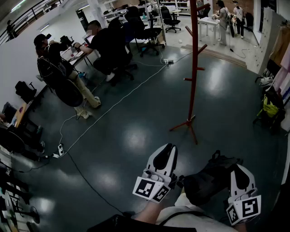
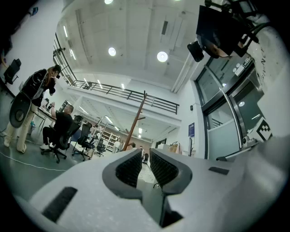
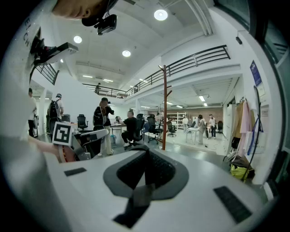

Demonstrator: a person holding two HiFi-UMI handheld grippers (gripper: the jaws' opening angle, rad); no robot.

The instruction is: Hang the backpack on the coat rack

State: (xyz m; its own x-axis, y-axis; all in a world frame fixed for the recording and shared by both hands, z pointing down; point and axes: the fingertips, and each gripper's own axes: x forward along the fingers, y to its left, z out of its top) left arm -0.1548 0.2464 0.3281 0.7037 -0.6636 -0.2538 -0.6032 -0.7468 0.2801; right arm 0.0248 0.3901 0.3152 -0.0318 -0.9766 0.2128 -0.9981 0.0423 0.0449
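Dark glossy floor [image 1: 122, 136] ahead; our right hand-held gripper [image 1: 237, 171] pinches the black fabric backpack [image 1: 206, 179] by its strap [image 3: 144, 195], ready for carrying; left hand-held gripper [image 1: 166, 149] empty, jaws slightly parted; red-brown wooden coat rack [image 1: 193, 68] well apart.

We counted 2 claws: left claw [image 1: 170, 148] & right claw [image 1: 237, 168], w/ 2 marker cubes [image 1: 150, 189], 1 per claw. 1 black backpack [image 1: 209, 179]. 1 red coat rack [image 1: 194, 68]. 5 ppl in head view: person in a cap [image 1: 50, 61] & person in black [image 1: 106, 43] at the left worktop [image 1: 71, 55], 1 far person [image 1: 10, 28] top left, 1 standing pair [image 1: 223, 13] at the back. At least 3 office chairs [image 1: 149, 31]; overlap hid the rest. 2 power strips [image 1: 60, 149] on the floor. 1 yellow-green bag [image 1: 270, 108].
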